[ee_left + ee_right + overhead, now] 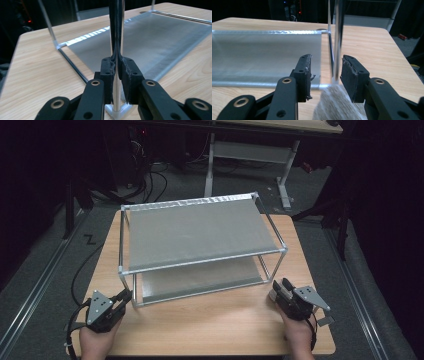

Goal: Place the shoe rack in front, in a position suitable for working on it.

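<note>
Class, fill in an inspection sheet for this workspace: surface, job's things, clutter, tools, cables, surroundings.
Surface: light wooden table, bare in front.
Job's things: two-tier silver metal-frame rack with grey fabric shelves, standing upright mid-table.
Clutter: nothing seen.
Tools: left tool shut on the rack's near-left upright post; right tool open, near-right post between its jaws, close to one pad.
Cables: black cable trailing from the left tool; more on the floor behind.
Surroundings: dark room, grey floor, white-legged desk beyond.

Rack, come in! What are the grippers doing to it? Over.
Left gripper shut on the rack's near-left post. Right gripper open, near-right post between its fingers, pads off it. Nothing in the way on the table.
</note>
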Motion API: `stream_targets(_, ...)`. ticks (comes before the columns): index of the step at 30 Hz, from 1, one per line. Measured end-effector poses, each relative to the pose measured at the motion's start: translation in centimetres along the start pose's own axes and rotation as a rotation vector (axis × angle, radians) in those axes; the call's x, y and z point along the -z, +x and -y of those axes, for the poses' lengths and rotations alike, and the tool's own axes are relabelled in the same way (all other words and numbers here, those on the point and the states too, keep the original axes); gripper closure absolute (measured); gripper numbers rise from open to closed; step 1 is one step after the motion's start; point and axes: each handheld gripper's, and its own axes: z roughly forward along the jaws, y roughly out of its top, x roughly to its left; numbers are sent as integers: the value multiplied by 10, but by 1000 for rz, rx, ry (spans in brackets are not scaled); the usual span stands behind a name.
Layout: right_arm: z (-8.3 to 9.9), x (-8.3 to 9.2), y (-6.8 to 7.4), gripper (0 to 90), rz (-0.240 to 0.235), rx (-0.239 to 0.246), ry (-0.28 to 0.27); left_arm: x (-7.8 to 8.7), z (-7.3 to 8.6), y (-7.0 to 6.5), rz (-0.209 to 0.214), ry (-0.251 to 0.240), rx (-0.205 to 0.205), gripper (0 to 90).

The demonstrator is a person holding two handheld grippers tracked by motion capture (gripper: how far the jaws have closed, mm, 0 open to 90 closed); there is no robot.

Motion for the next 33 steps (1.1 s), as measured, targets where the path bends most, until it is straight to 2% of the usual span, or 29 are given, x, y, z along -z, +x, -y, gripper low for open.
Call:
stream_targets(2,2,3,-1,596,7,-1,2,-4,-3,-5,24,1,-7,794)
stream_targets(10,10,20,-12,584,32,-11,16,-26,-15,-37,145,3,-64,790)
stream_targets(15,14,28,-17,556,26,-29,26,-37,-20,-56,220,-4,-82,792)
stream_targets(17,16,34,-21,542,23,-48,35,-41,-23,-62,239,-5,-94,792)
stream_targets(24,22,42,-24,516,39,-58,57,-50,-27,-78,302,-11,-104,793)
stream_targets(25,23,43,-25,520,36,-50,61,-51,-28,-81,315,-10,-93,793)
stream_targets(30,28,47,-26,486,26,-30,96,-56,-30,-89,347,-14,-109,796)
stream_targets(31,28,47,-26,475,17,-40,102,-55,-30,-91,355,-10,-118,795)
stream_targets(32,29,48,-27,453,12,-44,103,-57,-30,-97,365,-33,-72,795)
stream_targets(33,29,48,-28,443,10,-49,106,-56,-31,-95,361,-13,-129,794)
